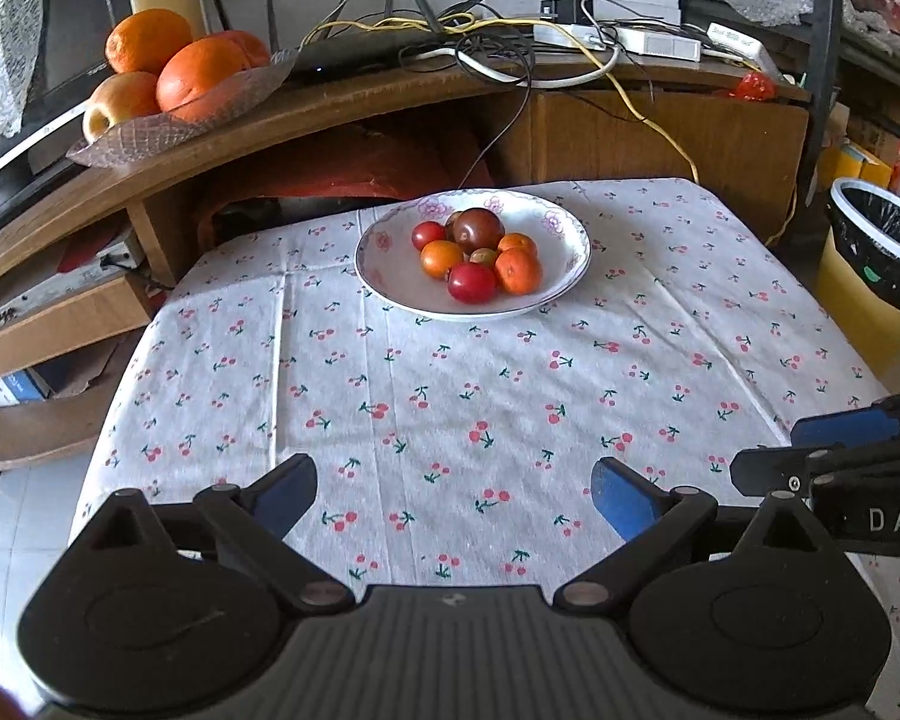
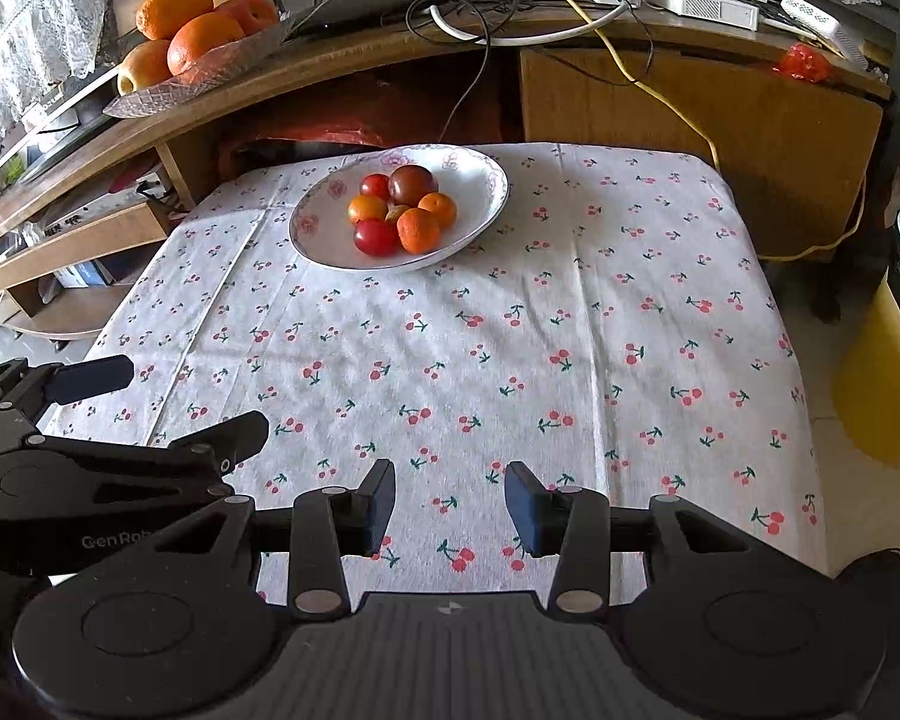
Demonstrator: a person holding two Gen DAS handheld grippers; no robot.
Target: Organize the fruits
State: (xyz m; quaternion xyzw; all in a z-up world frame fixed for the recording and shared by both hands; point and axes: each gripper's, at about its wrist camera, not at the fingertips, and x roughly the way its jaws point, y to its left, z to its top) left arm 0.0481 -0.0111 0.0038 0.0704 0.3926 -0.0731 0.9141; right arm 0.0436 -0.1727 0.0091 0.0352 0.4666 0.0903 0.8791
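Observation:
A white bowl [image 1: 564, 258] [image 2: 324, 234] with a floral rim stands at the far side of the cherry-print tablecloth [image 1: 450, 390] [image 2: 570, 312]. It holds several small fruits: a dark tomato [image 1: 478, 230] [image 2: 413, 183], a red tomato [image 1: 471, 282] [image 2: 374, 237], a mandarin [image 1: 517, 270] [image 2: 418, 231] and others. My left gripper [image 1: 455, 498] [image 2: 197, 395] hovers open over the near edge of the cloth, holding nothing. Beside it, my right gripper [image 2: 450, 507] [image 1: 771, 450] is open too, more narrowly, and also empty. Both are well short of the bowl.
On the curved wooden shelf [image 1: 342, 108] behind the table, a glass dish [image 1: 150, 135] [image 2: 150, 102] holds large oranges [image 1: 201, 78] and an apple. Cables and a router lie further along it. A yellow bin [image 1: 870, 312] [image 2: 888, 384] with a black liner stands to the right.

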